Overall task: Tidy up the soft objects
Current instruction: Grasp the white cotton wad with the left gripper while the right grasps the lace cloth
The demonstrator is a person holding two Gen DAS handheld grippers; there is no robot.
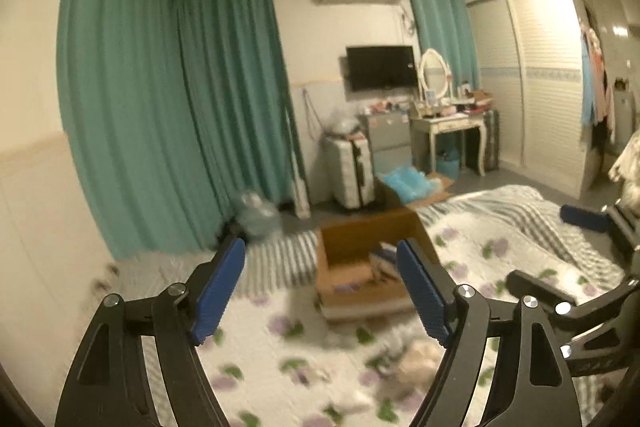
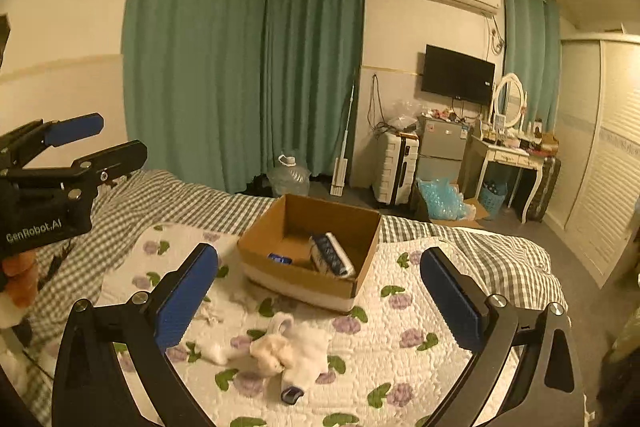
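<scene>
right wrist view shows it plainest: a heap of pale soft things [image 2: 294, 351], socks by the look of them, lies on the flowered quilt [image 2: 420, 307], just in front of the cardboard box [image 2: 308, 285] that already has a few rolled items inside. the heap sits low and a little left of centre between the right gripper [image 2: 316, 291] and its spread, empty fingers, its long side running left to right. that hand looks the nearer one. the left gripper [image 2: 108, 141] hangs off to the left above the checked sheet [image 2: 192, 195], jaws apart too, holding nothing, angled toward the box.
</scene>
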